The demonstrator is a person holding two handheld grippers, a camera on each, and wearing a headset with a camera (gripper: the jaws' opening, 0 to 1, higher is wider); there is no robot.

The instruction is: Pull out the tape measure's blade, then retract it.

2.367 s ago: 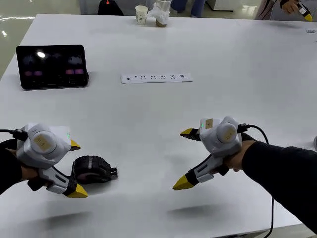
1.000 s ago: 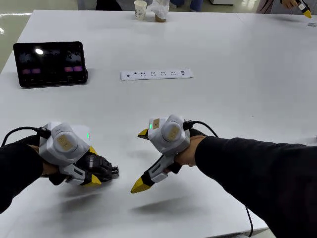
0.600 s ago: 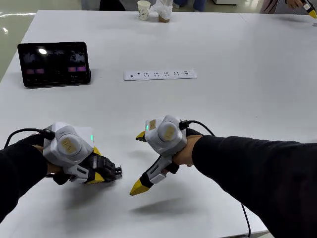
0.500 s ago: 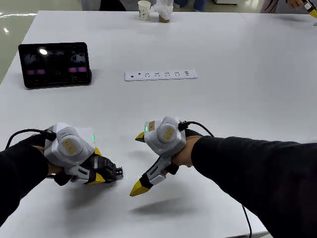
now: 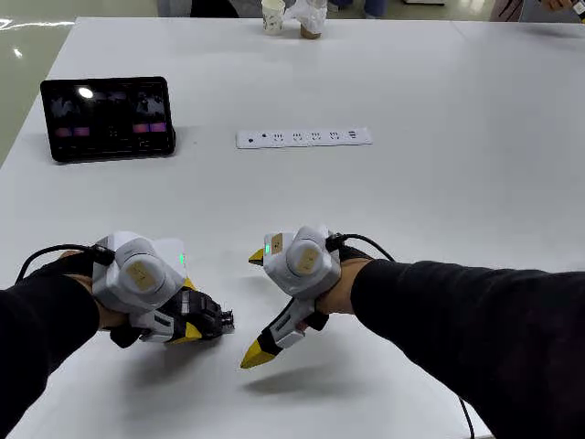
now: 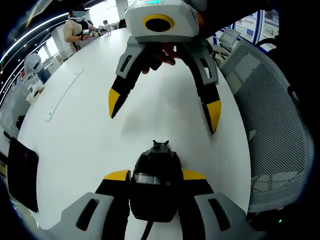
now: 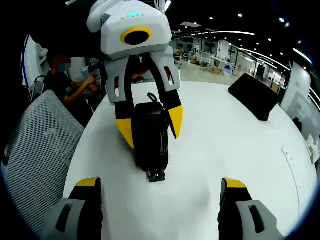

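On the white table (image 5: pixel 439 183), near its front edge, sits one black tape measure (image 6: pixel 155 185), clamped between the two yellow-tipped jaws of the left gripper (image 5: pixel 190 309). Its end hook faces the right gripper (image 5: pixel 254 308), which is just beside it, jaws spread wide and grasping nothing. Farther back are one dark tablet (image 5: pixel 110 117) and one white power strip (image 5: pixel 303 138), well apart.

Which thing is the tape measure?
Look at the near left part of the big white table. The tape measure is the chunky black case clamped between the yellow tips of the left hand-held gripper; the flat black tablet stands farther back.
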